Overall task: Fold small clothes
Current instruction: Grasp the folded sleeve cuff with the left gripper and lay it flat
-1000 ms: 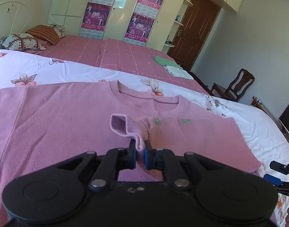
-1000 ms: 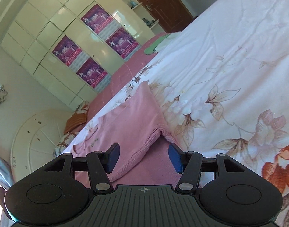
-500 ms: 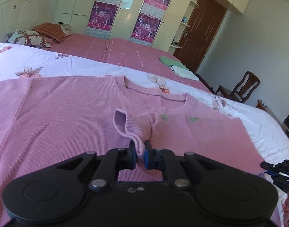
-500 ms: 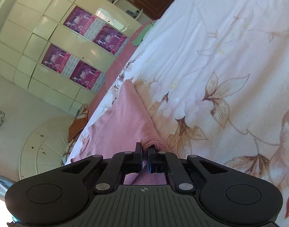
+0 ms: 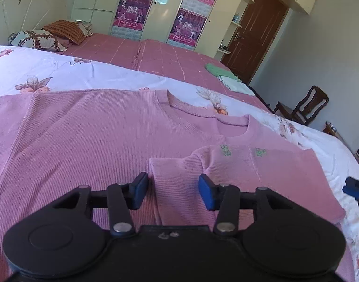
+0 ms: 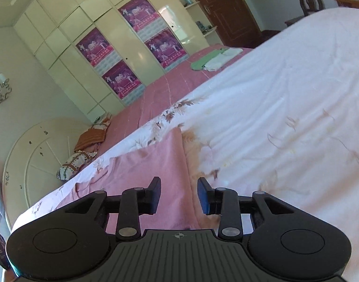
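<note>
— Since u ask how it handles: the pink sweater (image 5: 90,141) is a soft ribbed knit, light and limp, not fragile, not slippery. It lies flat on the flowered bedsheet (image 5: 38,72), spreading ahead of my left gripper (image 5: 173,191) and under it. I judge it will sag and crease if I lift only one point.

— Where do u take hold then?

— At an edge or a cuff, where the cloth is thicker. The folded-in sleeve (image 5: 177,178) lies right between the left fingers, cuff end nearest to me, and the hem corner sits just ahead of my right gripper (image 6: 178,196), on its left side.

— Are the tools holding smth now?

— No. Left jaws are opening, the sleeve is between them but the pads don't press on it. Right jaws are opening too, pink cloth edge below the gap, not pinched.

— What differs vs. half a sec ago?

— Then both were closed on cloth: left pinched the cuff, which stood up in a small hump, right pinched the hem corner. Now both let go and the sleeve lies flat on the sweater's front, near the green embroidery (image 5: 240,150).
</note>
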Demonstrator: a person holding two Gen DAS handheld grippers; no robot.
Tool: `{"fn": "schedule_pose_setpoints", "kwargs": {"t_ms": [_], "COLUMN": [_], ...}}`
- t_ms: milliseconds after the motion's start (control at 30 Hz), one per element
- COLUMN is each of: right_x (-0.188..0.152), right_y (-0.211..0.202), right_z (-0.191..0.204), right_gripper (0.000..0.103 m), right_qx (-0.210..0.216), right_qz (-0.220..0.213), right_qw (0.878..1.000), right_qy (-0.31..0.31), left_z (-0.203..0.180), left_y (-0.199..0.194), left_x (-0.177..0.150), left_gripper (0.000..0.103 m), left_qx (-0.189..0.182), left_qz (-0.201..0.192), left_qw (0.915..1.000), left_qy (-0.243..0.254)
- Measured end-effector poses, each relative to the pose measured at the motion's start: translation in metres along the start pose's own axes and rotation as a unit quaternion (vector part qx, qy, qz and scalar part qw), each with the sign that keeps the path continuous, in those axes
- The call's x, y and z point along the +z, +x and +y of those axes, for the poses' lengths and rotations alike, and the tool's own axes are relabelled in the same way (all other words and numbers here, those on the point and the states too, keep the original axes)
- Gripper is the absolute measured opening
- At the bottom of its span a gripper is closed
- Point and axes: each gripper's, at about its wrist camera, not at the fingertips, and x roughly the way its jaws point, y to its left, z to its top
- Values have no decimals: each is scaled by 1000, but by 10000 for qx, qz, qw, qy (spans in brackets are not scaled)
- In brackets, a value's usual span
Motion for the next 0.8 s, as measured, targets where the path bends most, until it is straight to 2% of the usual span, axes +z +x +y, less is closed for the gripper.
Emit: {"fn": "schedule_pose_setpoints", "kwargs": {"t_ms": [67, 100, 133, 233, 267, 300, 367, 467, 500, 533, 600, 667, 700, 800], "right_x": [13, 17, 22, 30, 31, 31, 31, 25, 24, 27, 30, 28, 23, -2], "right_y": [27, 41, 55, 91, 98, 105, 107, 108, 109, 107, 92, 62, 49, 15], "right_z": [4, 5, 5, 2, 2, 1, 2, -5, -7, -3, 5, 14, 17, 25], "right_gripper": [34, 34, 34, 33, 30, 3, 3, 3, 2, 3, 3, 3, 3, 3], "right_qx": [-21, -53, -85, -144, -103, -33, -214, -419, -419, -483, -663, -501, -447, -307], "right_qz": [51, 93, 150, 377, 445, 549, 502, 507, 515, 527, 396, 107, 67, 108], "right_qw": [9999, 9998, 9996, 9987, 9983, 9975, 9961, 9947, 9944, 9933, 9918, 9903, 9881, 9812], "right_qy": [-121, -170, -222, -325, -366, -439, -689, -789, -824, -908, -1018, -1292, -1472, -1903], "left_z": [-4, -5, -4, -5, -7, -9, -15, -12, -13, -14, -17, -21, -26, -56], "left_y": [4, 6, 7, 8, 7, 4, 3, 15, 14, 10, -10, -34, -42, -43], "left_x": [1, 2, 3, 5, 6, 7, 10, 7, 6, 7, 6, 2, -2, -22], "left_gripper": [32, 17, 8, 6, 6, 6, 6, 7, 9, 21, 36, 36, 35, 38], "left_qx": [81, 52, -27, -28, -12, -31, 38, 97, 94, 192, 566, 277, 85, -170], "left_qz": [-11, 6, 30, 30, -11, -114, -217, 69, 50, 35, -261, -520, -537, -391], "left_qw": [9999, 9998, 9999, 9998, 9997, 9994, 9978, 9966, 9953, 9944, 9922, 9936, 9945, 9913], "left_qy": [132, 168, 134, 176, 231, 319, 630, 820, 959, 1042, 1082, 968, 895, 1245]}}
